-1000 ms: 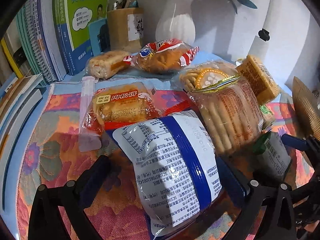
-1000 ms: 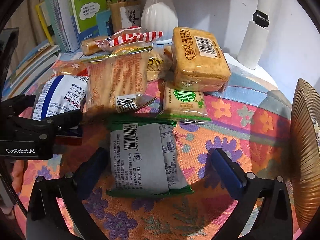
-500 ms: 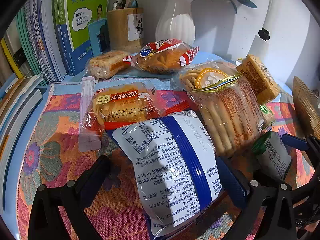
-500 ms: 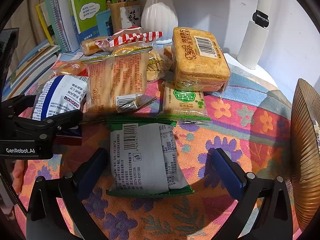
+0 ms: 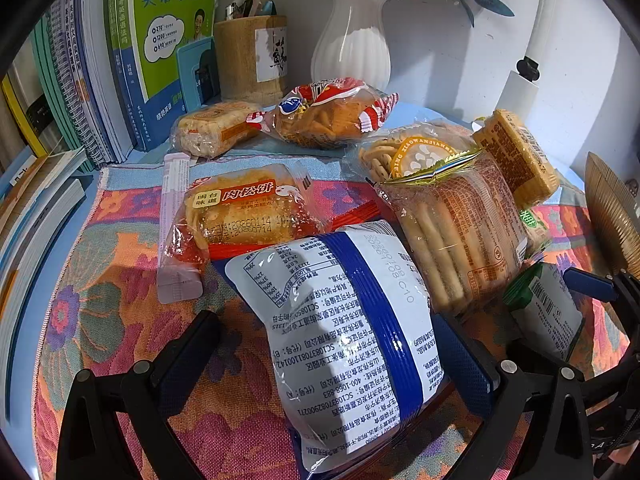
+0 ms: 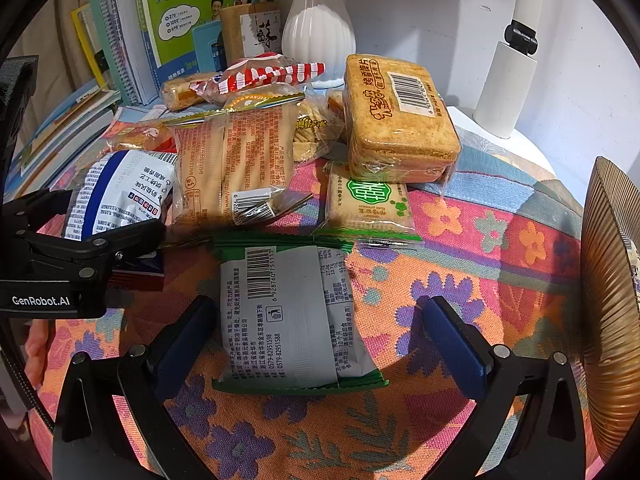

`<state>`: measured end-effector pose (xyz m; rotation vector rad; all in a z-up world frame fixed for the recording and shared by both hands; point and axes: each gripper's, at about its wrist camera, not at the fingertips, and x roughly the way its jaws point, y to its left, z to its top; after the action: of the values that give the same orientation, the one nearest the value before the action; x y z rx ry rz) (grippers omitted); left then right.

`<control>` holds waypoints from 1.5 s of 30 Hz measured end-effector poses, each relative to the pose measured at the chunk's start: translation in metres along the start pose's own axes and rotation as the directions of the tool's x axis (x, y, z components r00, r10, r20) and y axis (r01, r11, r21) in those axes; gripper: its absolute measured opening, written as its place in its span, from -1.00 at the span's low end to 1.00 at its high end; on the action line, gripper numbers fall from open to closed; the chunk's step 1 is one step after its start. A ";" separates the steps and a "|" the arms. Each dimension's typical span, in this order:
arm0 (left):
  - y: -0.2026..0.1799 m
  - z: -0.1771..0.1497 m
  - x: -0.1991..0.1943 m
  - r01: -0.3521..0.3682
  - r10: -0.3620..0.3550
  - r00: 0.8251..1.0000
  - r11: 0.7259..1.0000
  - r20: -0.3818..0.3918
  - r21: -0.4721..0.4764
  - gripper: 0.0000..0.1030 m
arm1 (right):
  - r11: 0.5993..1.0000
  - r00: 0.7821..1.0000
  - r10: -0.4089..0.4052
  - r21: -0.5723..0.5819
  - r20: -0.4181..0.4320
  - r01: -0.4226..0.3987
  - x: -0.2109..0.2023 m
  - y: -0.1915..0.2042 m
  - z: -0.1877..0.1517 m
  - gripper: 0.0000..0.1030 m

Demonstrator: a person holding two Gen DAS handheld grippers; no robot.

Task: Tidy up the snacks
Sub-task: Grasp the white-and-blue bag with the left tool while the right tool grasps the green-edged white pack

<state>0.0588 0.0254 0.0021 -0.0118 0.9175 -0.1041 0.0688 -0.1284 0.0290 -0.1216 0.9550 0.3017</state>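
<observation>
My left gripper (image 5: 332, 356) is open around a white and blue snack bag (image 5: 344, 336) lying on the floral cloth (image 5: 100, 280); the fingers do not press it. My right gripper (image 6: 320, 336) is open around a grey and green snack packet (image 6: 288, 316) that lies flat. The left gripper also shows at the left of the right wrist view (image 6: 80, 256). Behind lie a meat floss cake pack (image 5: 240, 212), a long biscuit pack (image 5: 460, 236), a red chip bag (image 5: 324, 116), a brown rusk pack (image 6: 396, 120) and a small green cracker pack (image 6: 368, 204).
Books (image 5: 100, 80) stand at the back left, with a pen holder (image 5: 252, 56) and a white vase (image 5: 352, 52) against the wall. A white lamp post (image 6: 508, 84) stands back right. A ribbed golden basket (image 6: 612, 300) is at the right edge.
</observation>
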 end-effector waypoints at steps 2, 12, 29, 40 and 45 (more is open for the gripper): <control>0.000 0.000 0.000 0.000 0.000 1.000 1.000 0.000 0.000 1.00 | 1.000 1.000 0.000 0.000 0.000 0.000 0.000 -0.001 0.000 1.00; 0.000 0.000 0.000 -0.001 0.001 1.000 1.000 0.001 0.000 1.00 | 1.000 1.000 0.000 0.000 -0.002 0.000 0.000 0.000 0.000 1.00; 0.000 0.000 0.000 -0.002 0.002 1.000 1.000 0.003 0.001 1.00 | 1.000 1.000 -0.001 -0.001 -0.004 0.001 0.002 0.002 0.003 1.00; 0.000 0.000 0.000 -0.003 0.003 1.000 1.000 0.003 0.001 1.00 | 1.000 1.000 -0.008 0.008 -0.009 0.008 0.000 0.001 -0.002 1.00; 0.000 0.000 0.000 -0.003 0.003 1.000 1.000 0.003 0.001 1.00 | 1.000 1.000 -0.007 0.007 -0.010 0.007 0.000 0.001 -0.001 1.00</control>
<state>0.0585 0.0251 0.0022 -0.0095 0.9141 -0.1015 0.0674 -0.1278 0.0282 -0.1196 0.9650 0.2912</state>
